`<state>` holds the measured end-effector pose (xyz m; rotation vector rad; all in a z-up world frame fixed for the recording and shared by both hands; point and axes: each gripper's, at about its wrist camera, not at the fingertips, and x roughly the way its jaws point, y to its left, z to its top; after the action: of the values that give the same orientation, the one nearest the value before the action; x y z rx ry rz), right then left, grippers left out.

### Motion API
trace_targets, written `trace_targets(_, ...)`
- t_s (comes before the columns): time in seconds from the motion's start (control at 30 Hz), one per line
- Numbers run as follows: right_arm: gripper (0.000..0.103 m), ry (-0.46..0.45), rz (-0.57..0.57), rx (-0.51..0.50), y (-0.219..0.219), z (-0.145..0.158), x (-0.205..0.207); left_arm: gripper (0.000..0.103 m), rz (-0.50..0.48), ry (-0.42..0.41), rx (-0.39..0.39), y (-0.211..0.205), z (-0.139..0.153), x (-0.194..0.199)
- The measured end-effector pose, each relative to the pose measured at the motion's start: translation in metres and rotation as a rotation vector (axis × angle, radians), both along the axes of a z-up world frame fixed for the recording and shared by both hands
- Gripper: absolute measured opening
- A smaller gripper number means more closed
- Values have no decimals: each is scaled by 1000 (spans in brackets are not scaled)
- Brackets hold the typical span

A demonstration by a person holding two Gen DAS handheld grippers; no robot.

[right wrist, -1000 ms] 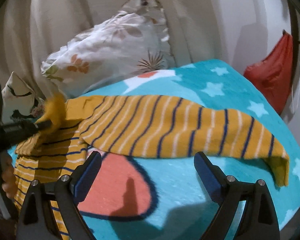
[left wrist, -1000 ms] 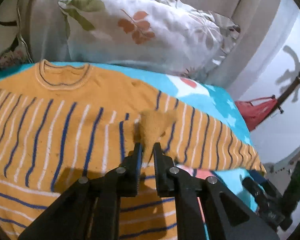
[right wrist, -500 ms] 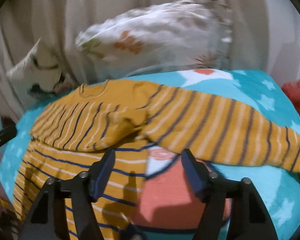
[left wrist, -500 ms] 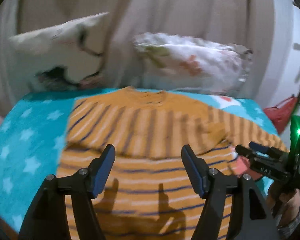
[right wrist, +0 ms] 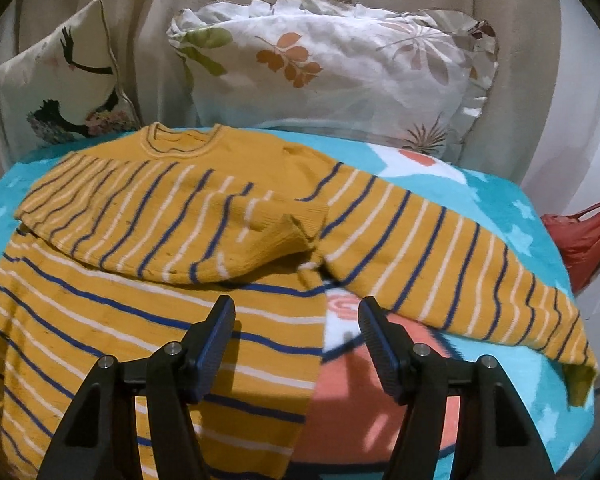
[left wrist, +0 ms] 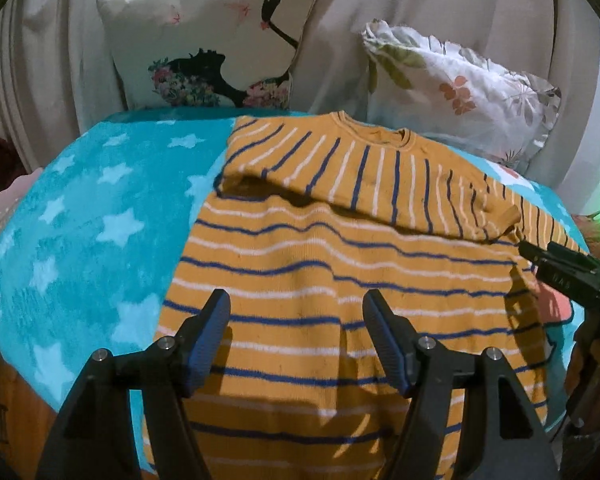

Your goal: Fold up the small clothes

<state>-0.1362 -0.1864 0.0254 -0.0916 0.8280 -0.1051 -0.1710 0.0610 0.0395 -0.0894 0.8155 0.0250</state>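
**Folding a striped sweater: one sleeve across, one still out**

Lying flat on the star-print blanket [left wrist: 88, 216] of the bed: a mustard sweater [left wrist: 340, 272] with navy and white stripes, neckline toward two pillows [right wrist: 340, 64]. One sleeve [right wrist: 172, 224] already laid across the chest, its cuff ending near the middle; the other sleeve [right wrist: 452, 256] stretched out toward the blanket's edge, cuff [right wrist: 580, 380] drooping over it.

Left gripper [left wrist: 296, 336] hovering over the lower body of the garment, fingers apart, nothing between them. Right gripper [right wrist: 296, 332] poised at the sweater's side hem, fingers likewise apart and empty.

Soft, thick knit by the look of it: light, floppy, likely to sag and drag rather than hold shape, though grippy enough not to slip from the pads. Best pinched at a ribbed cuff or hem edge, where the fabric is firmest, probably the outstretched cuff next.
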Motion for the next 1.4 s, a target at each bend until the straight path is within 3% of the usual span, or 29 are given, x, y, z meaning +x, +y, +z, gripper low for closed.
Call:
trace_targets(0.2, 69, -10, -29, -42, -9, 0, -3, 68, -20, -16, 24, -13, 1, -6)
trace_targets(0.73, 69, 8, -100, -42, -44, -3, -11, 68, -44, -5, 30, -26, -1, -6)
trace_targets(1.4, 69, 12, -122, -37, -56, -2, -13, 69, -48, 0, 23, -30, 0, -5)
